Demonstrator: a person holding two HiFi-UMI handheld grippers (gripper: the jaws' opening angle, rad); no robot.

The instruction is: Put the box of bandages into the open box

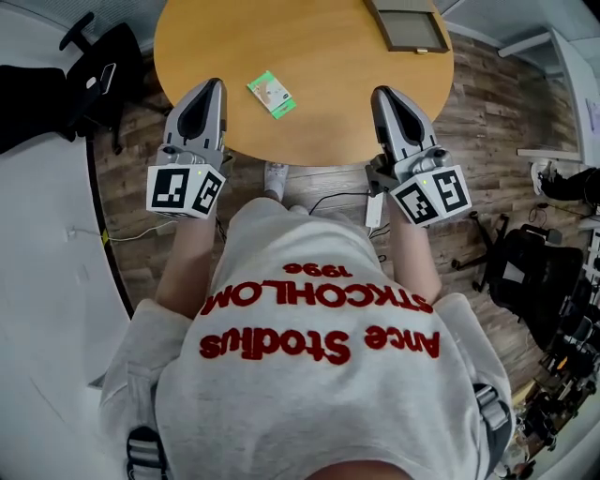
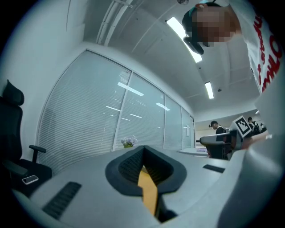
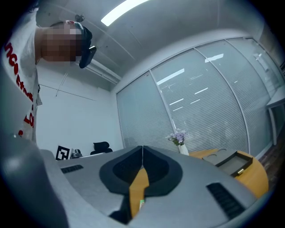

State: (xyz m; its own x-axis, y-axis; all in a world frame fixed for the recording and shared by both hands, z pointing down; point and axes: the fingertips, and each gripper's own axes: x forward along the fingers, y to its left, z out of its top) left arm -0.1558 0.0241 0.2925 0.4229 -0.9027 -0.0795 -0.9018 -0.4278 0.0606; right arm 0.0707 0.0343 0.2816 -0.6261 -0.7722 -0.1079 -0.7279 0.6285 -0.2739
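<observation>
The person in the grey sweatshirt with red lettering stands at the near edge of the round wooden worktop, a gripper in each hand. The left gripper reaches over the near-left edge and the right gripper over the near-right edge. Both point across the worktop, roughly level. Each one's own view shows its fingers closed tip to tip with nothing gripped, only a sliver of the orange-brown top showing in the slot beneath them.

The box of bandages, green and white, lies flat between the two grippers, close to the near edge and touching neither. Nothing lies between it and either gripper. The open box sits well apart from it at the far-right edge, its lid up.

Below the near edge are a white shoe and a cable on the wood floor. A black office chair stands off the left edge, and another chair stands to the right.

The head view misses what lies level with the grippers. The right gripper view takes in a vase of flowers before a glass wall with blinds, and a thin green strip of the bandage box through its slot. The left gripper view adds a phone on the chair seat and people far across the room.
</observation>
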